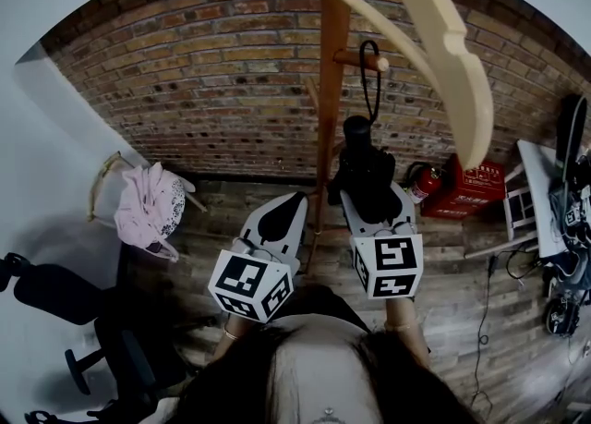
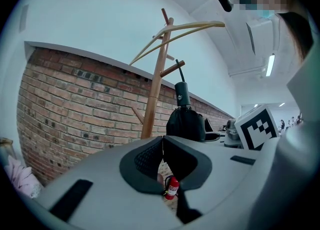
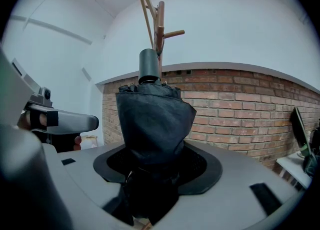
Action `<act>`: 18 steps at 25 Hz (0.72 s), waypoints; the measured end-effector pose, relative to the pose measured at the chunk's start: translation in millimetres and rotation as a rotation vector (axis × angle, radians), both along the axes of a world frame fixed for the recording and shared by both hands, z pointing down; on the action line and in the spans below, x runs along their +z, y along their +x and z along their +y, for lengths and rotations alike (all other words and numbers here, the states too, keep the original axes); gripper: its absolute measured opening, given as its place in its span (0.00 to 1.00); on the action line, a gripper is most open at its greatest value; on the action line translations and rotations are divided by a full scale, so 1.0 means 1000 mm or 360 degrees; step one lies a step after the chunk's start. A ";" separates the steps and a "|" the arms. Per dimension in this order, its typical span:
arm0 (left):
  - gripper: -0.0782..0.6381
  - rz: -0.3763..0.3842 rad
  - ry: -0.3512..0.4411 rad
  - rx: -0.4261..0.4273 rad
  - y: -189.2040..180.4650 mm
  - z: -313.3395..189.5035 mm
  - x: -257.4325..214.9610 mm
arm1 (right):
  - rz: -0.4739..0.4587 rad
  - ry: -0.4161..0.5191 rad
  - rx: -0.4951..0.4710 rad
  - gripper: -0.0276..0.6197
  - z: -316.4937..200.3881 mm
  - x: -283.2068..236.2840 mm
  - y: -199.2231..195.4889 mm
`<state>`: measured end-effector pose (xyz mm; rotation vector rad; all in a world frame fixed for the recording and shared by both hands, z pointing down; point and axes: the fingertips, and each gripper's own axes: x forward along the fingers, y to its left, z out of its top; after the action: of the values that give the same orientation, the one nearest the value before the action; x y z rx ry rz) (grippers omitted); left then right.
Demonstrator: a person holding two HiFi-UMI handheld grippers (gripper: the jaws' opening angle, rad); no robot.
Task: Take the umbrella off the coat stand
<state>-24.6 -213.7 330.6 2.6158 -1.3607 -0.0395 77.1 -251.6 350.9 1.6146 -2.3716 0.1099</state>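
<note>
Right tool (image 1: 374,194), brick wall (image 1: 185,90), plank floor (image 1: 459,274)

My right tool (image 1: 373,202) grips the folded black umbrella (image 1: 362,165), its strap (image 1: 370,80) looped round a peg (image 1: 358,60) of the wooden coat stand (image 1: 333,99). My left tool (image 1: 284,210), jaws together and empty, hangs just beside the pole, before a brick wall (image 1: 203,71).

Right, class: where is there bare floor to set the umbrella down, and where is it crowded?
Bare floor lies between the pink-draped chair and the coat stand. Crowded on the right: fire extinguisher, red box, desk and cables.
</note>
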 end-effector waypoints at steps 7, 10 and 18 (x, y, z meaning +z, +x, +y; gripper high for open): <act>0.12 0.0006 -0.0004 0.0044 0.007 -0.001 0.000 | 0.0001 -0.0006 0.0035 0.47 0.002 0.001 0.006; 0.12 0.0002 0.0000 0.0056 0.009 0.003 -0.001 | -0.0004 0.0003 0.0042 0.47 0.008 -0.001 0.008; 0.12 -0.0002 -0.0001 0.0098 0.014 0.000 0.002 | -0.0010 0.0012 0.0076 0.47 0.008 -0.001 0.015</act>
<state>-10.2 -213.7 332.9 2.6557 -1.2790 -0.0285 91.8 -243.7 349.8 1.6770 -2.3418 0.1159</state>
